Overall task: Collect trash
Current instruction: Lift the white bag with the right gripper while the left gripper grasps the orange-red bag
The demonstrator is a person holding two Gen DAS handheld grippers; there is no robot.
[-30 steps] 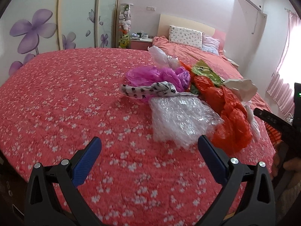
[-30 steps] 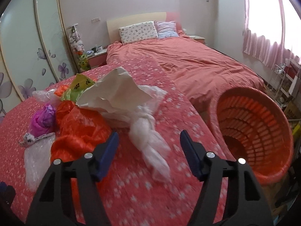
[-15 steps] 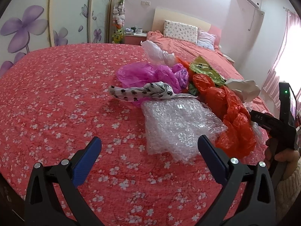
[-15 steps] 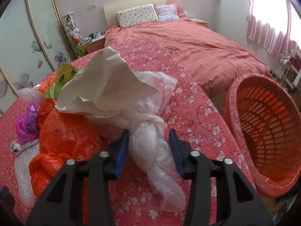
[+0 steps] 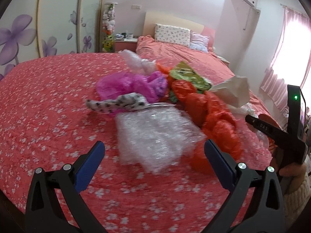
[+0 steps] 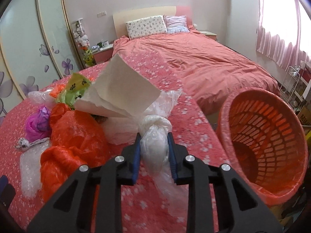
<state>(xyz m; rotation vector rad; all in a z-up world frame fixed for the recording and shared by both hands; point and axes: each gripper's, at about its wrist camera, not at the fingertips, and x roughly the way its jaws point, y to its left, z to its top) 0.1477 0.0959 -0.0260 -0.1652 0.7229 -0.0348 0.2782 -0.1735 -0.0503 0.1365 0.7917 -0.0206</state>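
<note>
A pile of trash lies on the red flowered bedspread [image 5: 48, 106]: bubble wrap [image 5: 155, 136], an orange plastic bag [image 5: 213, 116], a pink bag [image 5: 132, 85], a green wrapper [image 5: 186, 75] and a spotted scrap [image 5: 120, 103]. My left gripper [image 5: 153, 157] is open, just short of the bubble wrap. My right gripper [image 6: 154, 151] is shut on a knotted clear plastic bag [image 6: 155, 134] with a sheet of white paper [image 6: 120, 93] behind it. An orange laundry basket [image 6: 266, 136] stands tilted to its right.
A second bed with a salmon duvet [image 6: 204, 58] and pillows [image 6: 145, 26] lies beyond. A wardrobe with purple flowers [image 5: 19, 33] is at the left, pink curtains [image 6: 276, 29] at the right. A wire rack [image 6: 291, 85] stands behind the basket.
My right gripper closed on the knotted clear bag and lifted it slightly. My left gripper moved closer to the bubble wrap, staying open.
</note>
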